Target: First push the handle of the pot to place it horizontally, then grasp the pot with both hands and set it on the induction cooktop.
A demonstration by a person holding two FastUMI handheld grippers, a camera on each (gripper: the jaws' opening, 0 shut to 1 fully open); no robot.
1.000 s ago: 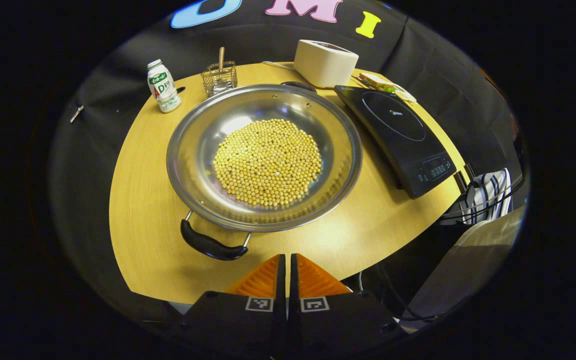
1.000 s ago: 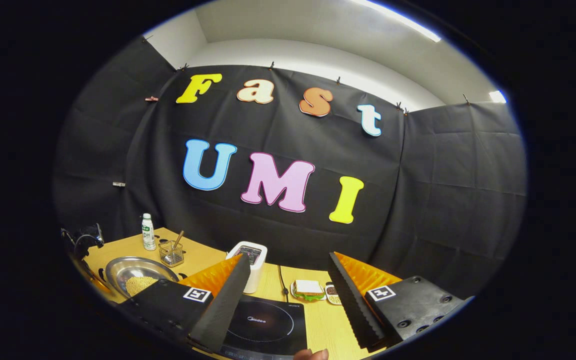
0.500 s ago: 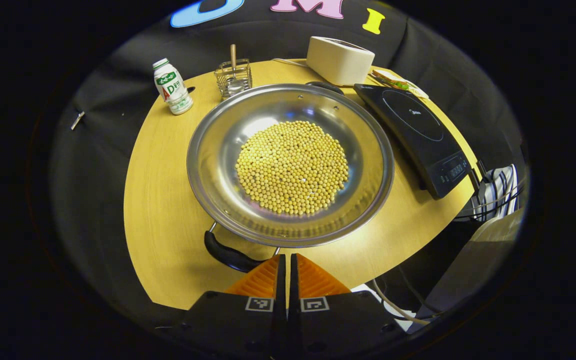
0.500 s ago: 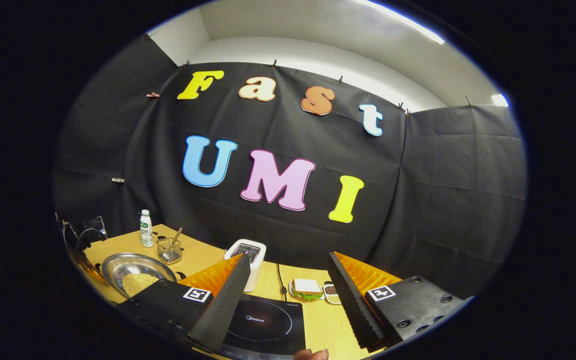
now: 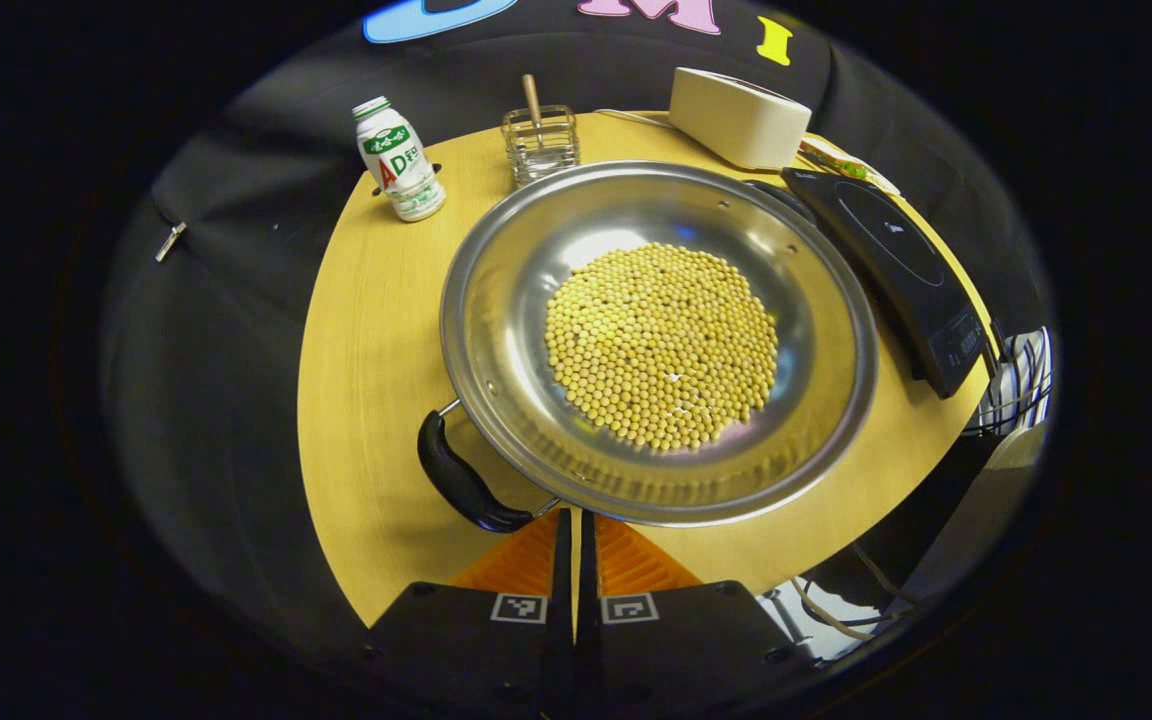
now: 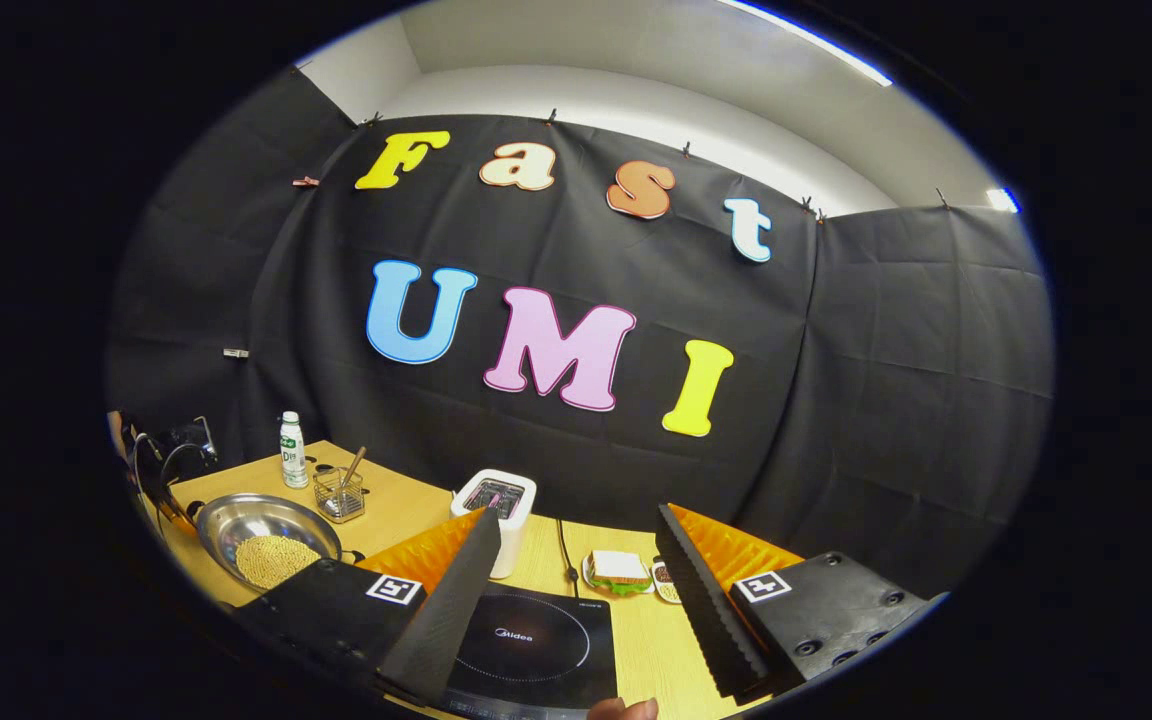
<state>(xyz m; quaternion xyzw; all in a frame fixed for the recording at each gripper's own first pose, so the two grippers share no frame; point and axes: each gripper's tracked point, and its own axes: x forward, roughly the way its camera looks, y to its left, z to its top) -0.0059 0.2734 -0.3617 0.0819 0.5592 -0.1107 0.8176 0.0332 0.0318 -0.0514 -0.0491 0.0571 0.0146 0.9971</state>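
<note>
Pot [image 5: 496, 330] rotated on wooden table [image 5: 366, 330]; black-draped booth.

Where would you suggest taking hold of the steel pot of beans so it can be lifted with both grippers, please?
Probably by its two black handles. The pot is wide and shallow, with a thin flared rim. The near handle stands clear of the wall on wire brackets, so the shut left gripper could open and close across it from outside; the right gripper could take the opposite handle beside the cooktop.
</note>
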